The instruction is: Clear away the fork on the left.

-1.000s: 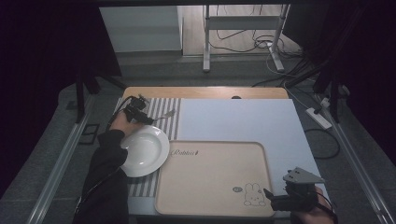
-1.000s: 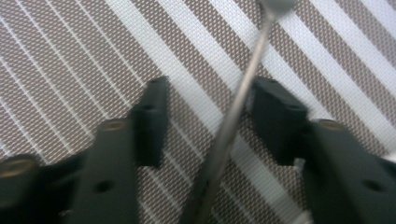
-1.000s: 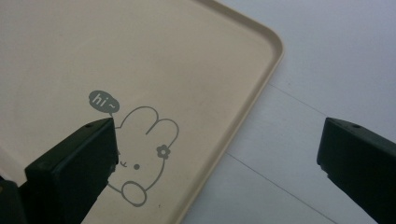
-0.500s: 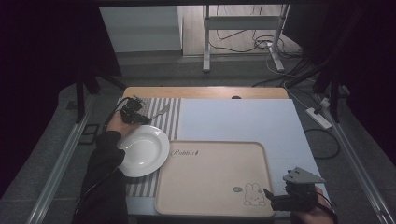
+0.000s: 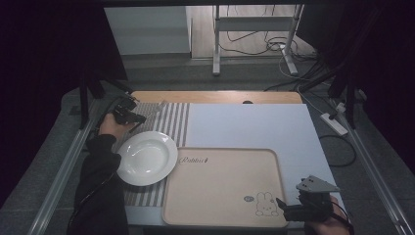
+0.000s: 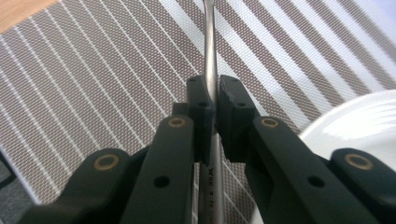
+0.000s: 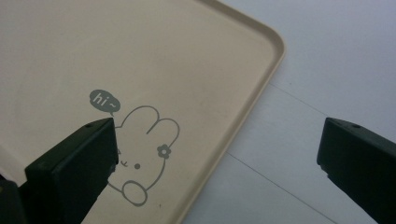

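My left gripper (image 5: pixel 136 117) is over the back left of the striped placemat (image 5: pixel 173 117), behind the white plate (image 5: pixel 146 157). Its jaws have just closed, and in the left gripper view the left gripper (image 6: pixel 214 86) is shut on the thin handle of a metal utensil (image 6: pixel 210 37), which points away over the placemat (image 6: pixel 93 84). The utensil's far end (image 5: pixel 158 106) is too small to tell apart. The plate's rim (image 6: pixel 359 121) sits at the right. My right gripper (image 5: pixel 285 208) stands open at the tray's front right corner, and the right gripper (image 7: pixel 219 140) spans the tray edge with nothing between the pads.
A beige tray (image 5: pixel 222 183) with a rabbit drawing (image 7: pixel 144 154) lies front centre on a pale blue mat (image 5: pixel 254 122). The wooden table edge (image 5: pixel 215 96) runs along the back. Cables and a metal stand are on the floor beyond.
The left gripper closed on the utensil handle, then shifted left and a little up, carrying the utensil with it. The right gripper has stayed still.
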Motion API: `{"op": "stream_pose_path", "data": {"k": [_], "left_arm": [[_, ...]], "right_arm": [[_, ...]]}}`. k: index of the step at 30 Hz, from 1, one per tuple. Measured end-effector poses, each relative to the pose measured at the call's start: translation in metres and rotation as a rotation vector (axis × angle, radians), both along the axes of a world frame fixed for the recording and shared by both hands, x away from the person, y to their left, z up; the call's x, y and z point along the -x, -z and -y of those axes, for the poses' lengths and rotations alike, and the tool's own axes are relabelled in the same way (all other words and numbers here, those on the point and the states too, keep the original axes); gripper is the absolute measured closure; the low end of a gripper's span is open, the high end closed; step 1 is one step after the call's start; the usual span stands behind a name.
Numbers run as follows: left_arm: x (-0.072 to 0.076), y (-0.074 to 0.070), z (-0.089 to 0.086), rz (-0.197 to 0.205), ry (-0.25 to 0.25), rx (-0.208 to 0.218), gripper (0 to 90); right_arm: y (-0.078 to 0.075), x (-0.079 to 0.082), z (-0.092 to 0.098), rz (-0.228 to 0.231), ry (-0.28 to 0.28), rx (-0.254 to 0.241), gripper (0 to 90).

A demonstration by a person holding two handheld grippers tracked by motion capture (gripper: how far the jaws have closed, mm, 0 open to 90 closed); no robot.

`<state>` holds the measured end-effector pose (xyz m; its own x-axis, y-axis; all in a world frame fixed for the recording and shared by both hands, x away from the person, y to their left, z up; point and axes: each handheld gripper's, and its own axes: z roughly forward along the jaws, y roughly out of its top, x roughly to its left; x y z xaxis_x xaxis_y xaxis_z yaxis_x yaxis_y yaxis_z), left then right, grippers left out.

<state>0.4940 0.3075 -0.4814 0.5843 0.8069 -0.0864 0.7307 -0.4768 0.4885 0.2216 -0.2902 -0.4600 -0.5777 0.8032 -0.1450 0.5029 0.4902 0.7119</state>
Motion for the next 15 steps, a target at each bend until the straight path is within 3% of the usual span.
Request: {"op": "stream_pose_path", "data": {"k": [8,15], "left_arm": [[0.013,-0.015,0.004,0.011,0.02,0.02,83.2],[0.026,-0.014,0.014,0.019,0.053,0.035,83.2]], "right_arm": [[0.0,0.0,0.0,-0.001,-0.003,0.005,0.0],[0.0,0.0,0.0,0.003,-0.002,0.004,0.0]]}}
